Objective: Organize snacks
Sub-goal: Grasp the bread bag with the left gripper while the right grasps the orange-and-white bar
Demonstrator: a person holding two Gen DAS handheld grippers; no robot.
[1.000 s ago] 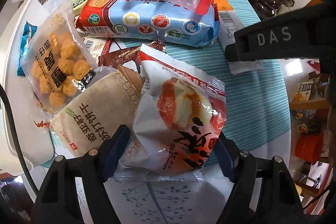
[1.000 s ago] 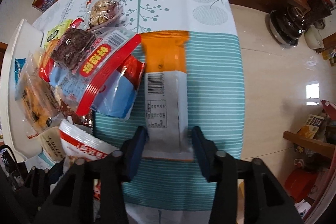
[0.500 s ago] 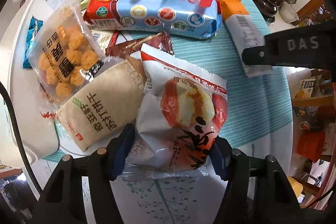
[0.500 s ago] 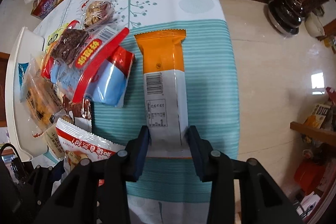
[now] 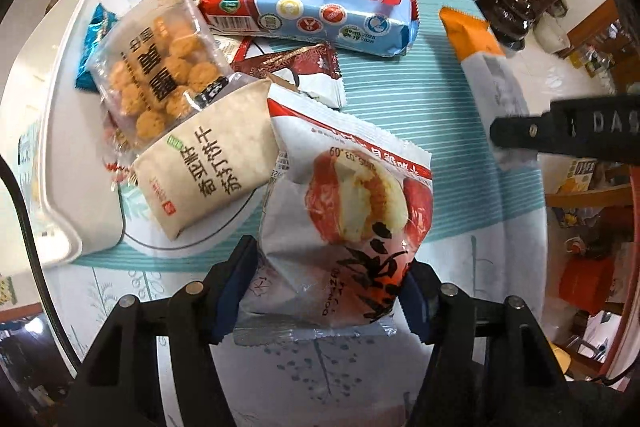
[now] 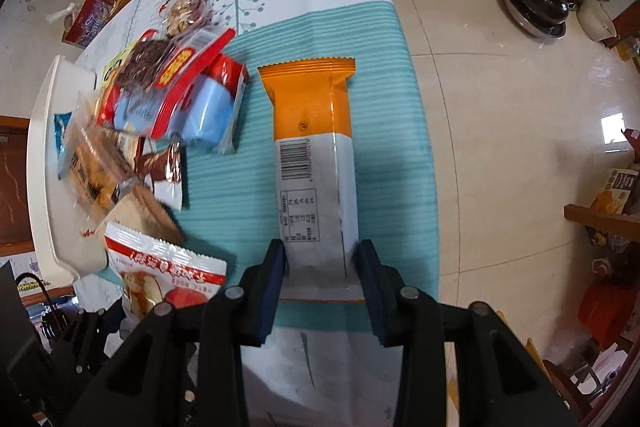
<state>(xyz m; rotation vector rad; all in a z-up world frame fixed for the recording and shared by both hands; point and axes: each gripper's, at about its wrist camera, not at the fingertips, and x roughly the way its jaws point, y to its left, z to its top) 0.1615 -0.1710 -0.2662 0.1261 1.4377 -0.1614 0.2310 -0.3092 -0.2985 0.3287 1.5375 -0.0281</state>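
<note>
In the left wrist view my left gripper (image 5: 328, 267) is shut on the lower part of a white-and-red pastry packet (image 5: 352, 211), which crumples between the pads and hangs just above the tablecloth. In the right wrist view my right gripper (image 6: 320, 255) is shut on the white end of a long orange-and-white packet (image 6: 314, 147), its orange end pointing away over the teal stripes. The same pastry packet (image 6: 168, 267) shows at lower left there. The orange-and-white packet (image 5: 480, 55) also appears at the right of the left wrist view, under a black finger (image 5: 560, 135).
A white tray (image 5: 60, 147) lies at the left with a blue sachet (image 5: 94, 39) on it. Beside it lie a beige cracker packet (image 5: 208, 167), a clear bag of golden balls (image 5: 160, 79), a brown wrapper (image 5: 296, 67) and a blue-and-red biscuit pack (image 5: 320, 15). The table edge (image 6: 416, 107) drops to floor at right.
Both grippers closed onto their packets and rose a little. The pastry packet came off the beige packet's edge, and the orange-and-white packet slid away from the snack pile.
</note>
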